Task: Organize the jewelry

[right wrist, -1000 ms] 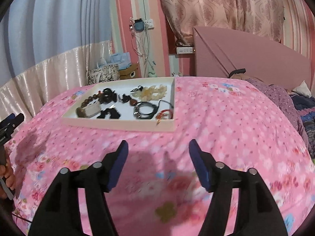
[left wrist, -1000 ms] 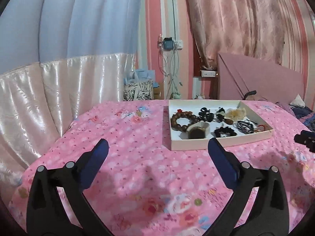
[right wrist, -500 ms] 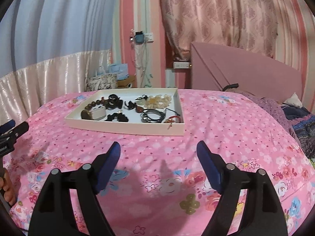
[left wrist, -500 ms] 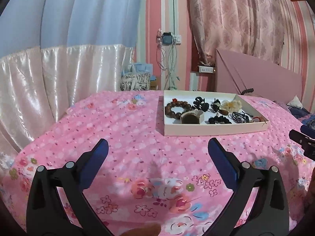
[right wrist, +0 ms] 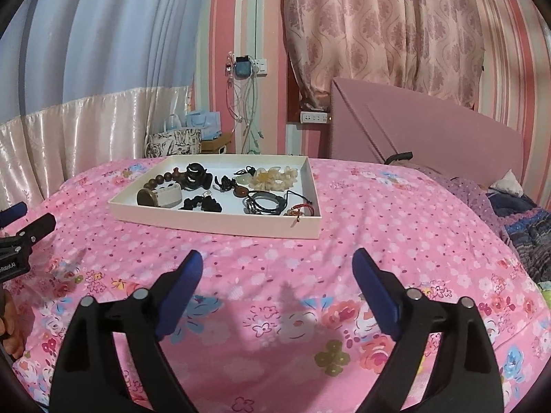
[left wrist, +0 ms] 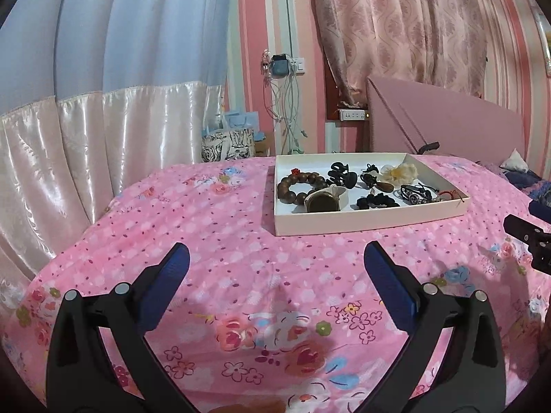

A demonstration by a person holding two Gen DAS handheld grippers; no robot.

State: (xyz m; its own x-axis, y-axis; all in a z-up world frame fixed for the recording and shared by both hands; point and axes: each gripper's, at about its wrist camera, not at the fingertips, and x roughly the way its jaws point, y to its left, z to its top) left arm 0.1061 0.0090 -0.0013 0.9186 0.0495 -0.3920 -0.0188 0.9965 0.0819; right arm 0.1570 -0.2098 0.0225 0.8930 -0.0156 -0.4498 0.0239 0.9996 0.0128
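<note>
A white tray (left wrist: 372,222) sits on the pink floral bedspread (left wrist: 224,234), ahead of both grippers. It holds a wooden bead bracelet (left wrist: 299,186), a black hair claw (left wrist: 341,173), a beige-strapped watch (left wrist: 323,201), a black scrunchie (left wrist: 377,201), a cream flower piece (left wrist: 399,172) and dark cord bracelets (left wrist: 416,192). My left gripper (left wrist: 277,251) is open and empty, short of the tray. In the right wrist view the tray (right wrist: 213,223) lies ahead and left of my right gripper (right wrist: 278,257). That gripper's jaws are opening with nothing between them.
A pink headboard (left wrist: 447,120) stands behind the bed on the right. Gift bags (left wrist: 229,141) and hanging cables sit against the far wall. A dark knitted blanket (right wrist: 527,234) lies at the bed's right side. A hand (right wrist: 10,323) shows at the left edge.
The right jaws have spread wider. The left gripper has sunk a little toward the bedspread. The right gripper has shifted sideways and tipped up slightly. The tray and its contents have not moved.
</note>
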